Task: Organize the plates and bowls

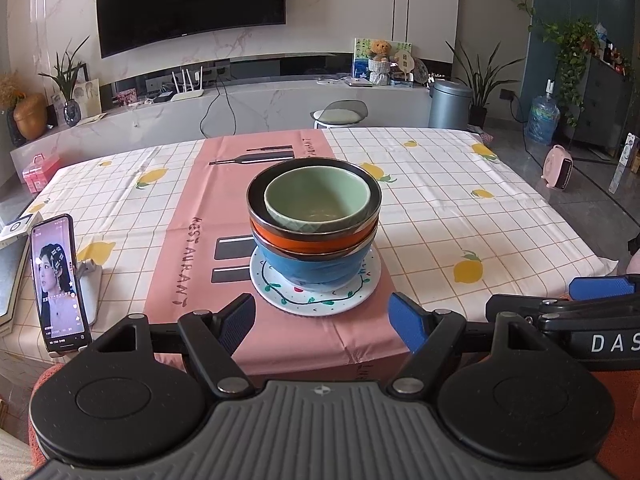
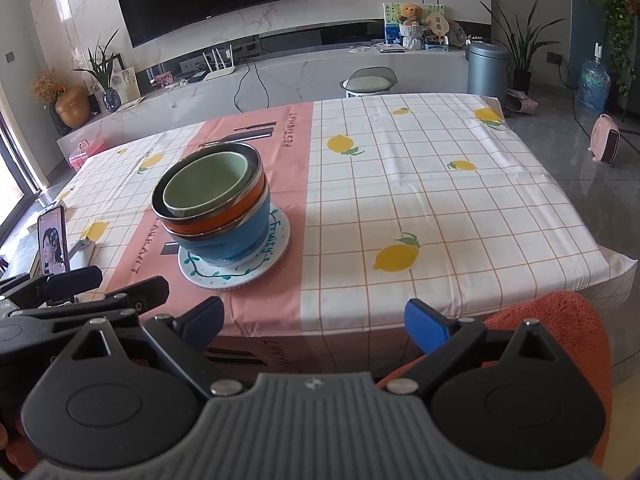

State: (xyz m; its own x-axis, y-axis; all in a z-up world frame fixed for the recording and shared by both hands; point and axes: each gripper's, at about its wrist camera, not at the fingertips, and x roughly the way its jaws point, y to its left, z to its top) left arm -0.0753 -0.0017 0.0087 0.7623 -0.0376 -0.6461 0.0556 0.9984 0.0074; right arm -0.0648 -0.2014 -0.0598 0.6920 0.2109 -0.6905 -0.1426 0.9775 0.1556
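Plates and bowls are gathered into one stack near the middle of a table, on the pink strip of a tablecloth (image 1: 460, 216) that is otherwise white with a grid and yellow lemons. At the bottom lies a round white ceramic plate (image 1: 280, 300) painted with a green vine and small fruit around its rim. On it stands a deep blue ceramic bowl (image 1: 316, 266), an orange ceramic bowl with a dark metallic rim (image 1: 304, 242) nested inside that, and a smaller pale green ceramic bowl (image 1: 316, 200) sitting in the top, empty as far as can be seen. The order, widest at the base and smallest on top, seems chosen so the pile sits steadily; it looks upright and centred on the plate. No other dishes are visible on the table, so the sorting appears finished or close to it. Both hand-held grippers hang back at the near edge of the table, well apart from the stack and touching nothing. The left gripper (image 1: 322, 320) points straight at the pile with its blue-padded fingers spread wide and nothing between them. The right gripper (image 2: 314, 320), just beside it, is likewise spread wide and empty, with the stack off to its left. This pulled-back position suits a pause after letting go. A phone on a small stand (image 1: 58, 280) is propped at the table's left edge, its screen lit. Beyond the table are a wall-mounted television, a low marble-look cabinet and houseplants.
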